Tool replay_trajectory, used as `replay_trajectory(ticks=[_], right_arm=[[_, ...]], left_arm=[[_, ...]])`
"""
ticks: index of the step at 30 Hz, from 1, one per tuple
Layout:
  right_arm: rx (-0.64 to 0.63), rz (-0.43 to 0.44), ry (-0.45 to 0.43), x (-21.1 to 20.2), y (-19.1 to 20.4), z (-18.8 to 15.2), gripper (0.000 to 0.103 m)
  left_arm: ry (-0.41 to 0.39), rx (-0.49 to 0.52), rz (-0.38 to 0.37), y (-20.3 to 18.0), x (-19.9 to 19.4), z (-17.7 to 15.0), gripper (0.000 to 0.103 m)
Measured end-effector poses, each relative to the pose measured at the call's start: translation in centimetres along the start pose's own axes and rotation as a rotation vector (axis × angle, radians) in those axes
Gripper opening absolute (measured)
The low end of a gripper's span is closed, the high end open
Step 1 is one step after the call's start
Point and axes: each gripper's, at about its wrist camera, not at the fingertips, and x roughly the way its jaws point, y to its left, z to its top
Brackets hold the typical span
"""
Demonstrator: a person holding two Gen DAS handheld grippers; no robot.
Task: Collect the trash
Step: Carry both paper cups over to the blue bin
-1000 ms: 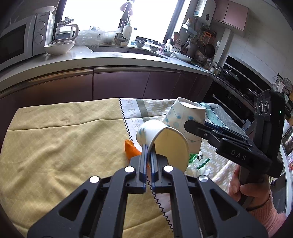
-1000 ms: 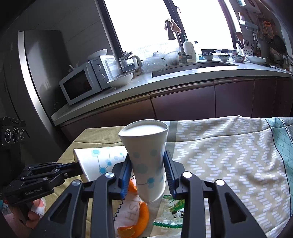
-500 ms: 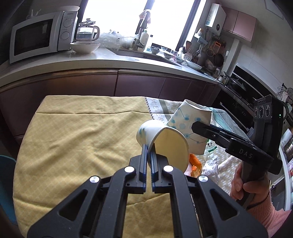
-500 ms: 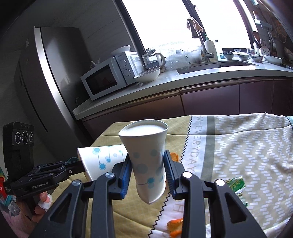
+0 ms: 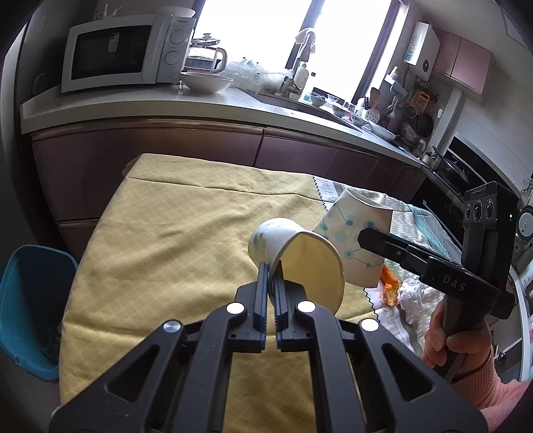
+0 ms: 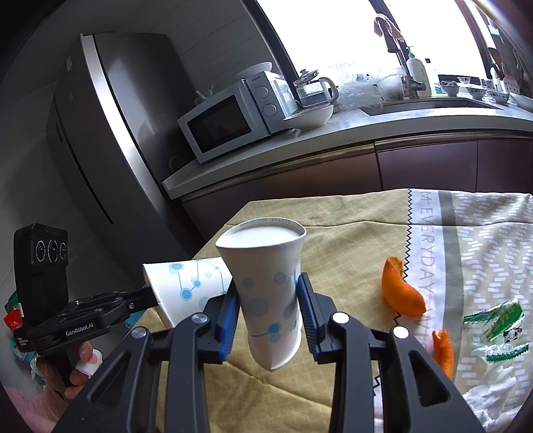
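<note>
Kitchen with a pale countertop [image 5: 140, 103] over dark plum cabinets [image 5: 166, 156]; a white microwave [image 5: 123, 53] stands on it. Bright windows [image 5: 253, 30] overexposed. A steel refrigerator [image 6: 110, 133] stands at the counter's end; a yellow tablecloth [image 5: 173, 239] covers the table.

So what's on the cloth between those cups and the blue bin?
Nothing: the left wrist view shows bare yellow tablecloth from the cups to the bin.
</note>
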Motion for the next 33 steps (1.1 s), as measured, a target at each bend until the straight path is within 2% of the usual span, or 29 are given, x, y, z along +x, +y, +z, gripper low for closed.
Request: replay_trajectory(ticks=[33], right_arm=[[-0.142, 0.235, 0.149, 9.2, 11.8, 0.7, 0.032]], left_arm=[[-0.108, -0.168, 0.208, 10.1, -9.1, -2.1, 0.004]])
